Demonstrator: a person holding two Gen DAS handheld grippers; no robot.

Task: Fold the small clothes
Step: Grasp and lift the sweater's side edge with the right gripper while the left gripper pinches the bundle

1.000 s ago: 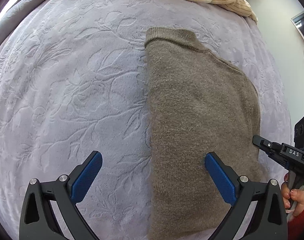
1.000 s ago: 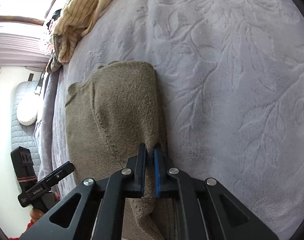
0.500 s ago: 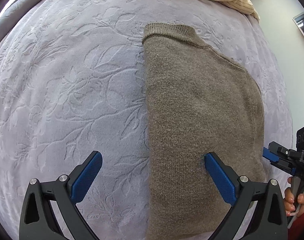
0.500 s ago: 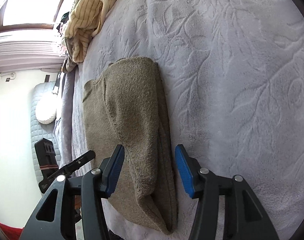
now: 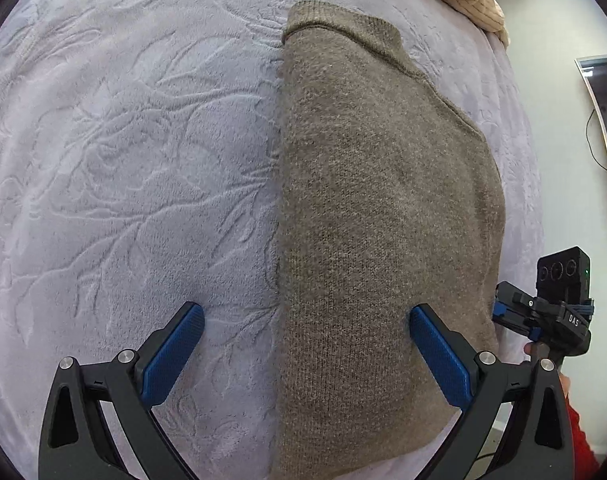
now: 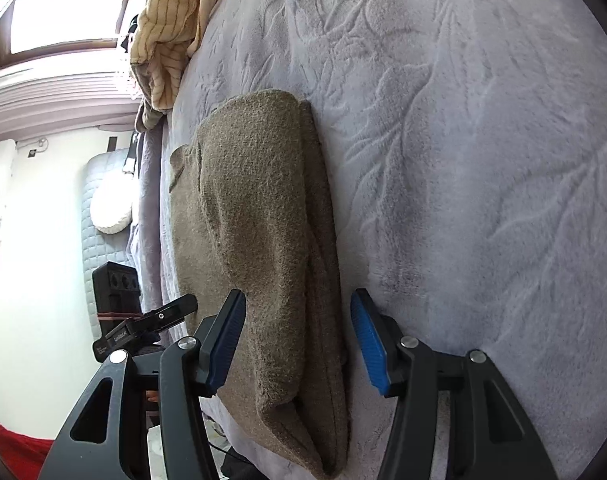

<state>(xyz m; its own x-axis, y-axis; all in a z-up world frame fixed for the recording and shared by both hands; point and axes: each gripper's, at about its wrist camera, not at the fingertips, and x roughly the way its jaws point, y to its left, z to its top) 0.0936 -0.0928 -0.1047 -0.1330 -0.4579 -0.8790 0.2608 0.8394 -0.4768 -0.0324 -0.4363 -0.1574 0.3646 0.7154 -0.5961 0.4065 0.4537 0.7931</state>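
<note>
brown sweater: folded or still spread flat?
Folded. The brown sweater lies as a narrow strip with one straight lengthwise edge; the right wrist view shows a layer doubled over on top.

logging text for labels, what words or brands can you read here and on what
"DAS" on the black body of the right gripper, seen from the left wrist camera.
White lettering on the black body of the left gripper, seen from the right wrist camera: too small to read.
Nothing readable on the brown sweater or the bedspread.
</note>
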